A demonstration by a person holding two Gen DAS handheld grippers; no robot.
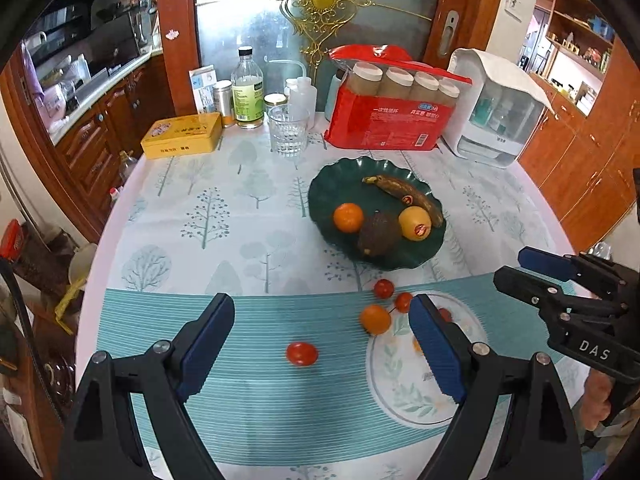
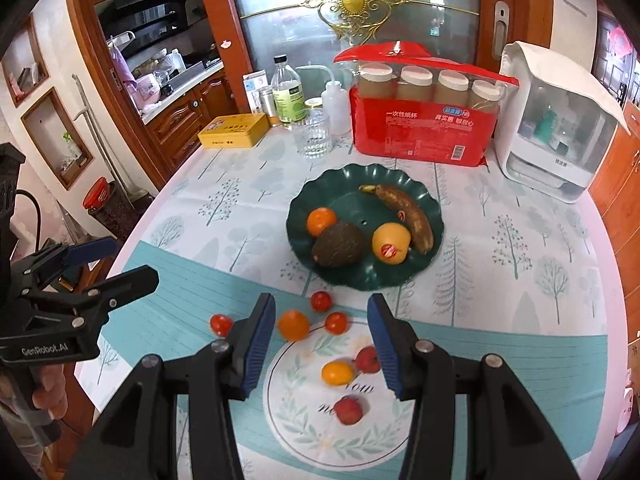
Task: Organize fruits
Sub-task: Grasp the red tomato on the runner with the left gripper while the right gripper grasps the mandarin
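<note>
A dark green plate (image 1: 340, 176) (image 2: 320, 184) holds a brown banana (image 1: 408, 197) (image 2: 408, 212), an orange (image 1: 348, 217) (image 2: 321, 221), an avocado (image 1: 378, 234) (image 2: 338, 245) and a yellow apple (image 1: 415, 223) (image 2: 391, 244). Loose on the cloth lie cherry tomatoes (image 1: 301, 353) (image 2: 221, 324) (image 2: 321, 301), a small orange fruit (image 1: 375, 319) (image 2: 293, 325), a yellow fruit (image 2: 337, 373) and red fruits (image 2: 349, 410). My left gripper (image 1: 322, 344) is open and empty above the near tomato. My right gripper (image 2: 322, 340) (image 1: 516, 268) is open and empty above the loose fruits.
At the table's back stand a yellow tin (image 1: 182, 135), a bottle (image 1: 248, 92), a glass (image 1: 288, 130), a red cup pack (image 1: 394, 100) and a white appliance (image 1: 496, 108). Wooden cabinets flank the table.
</note>
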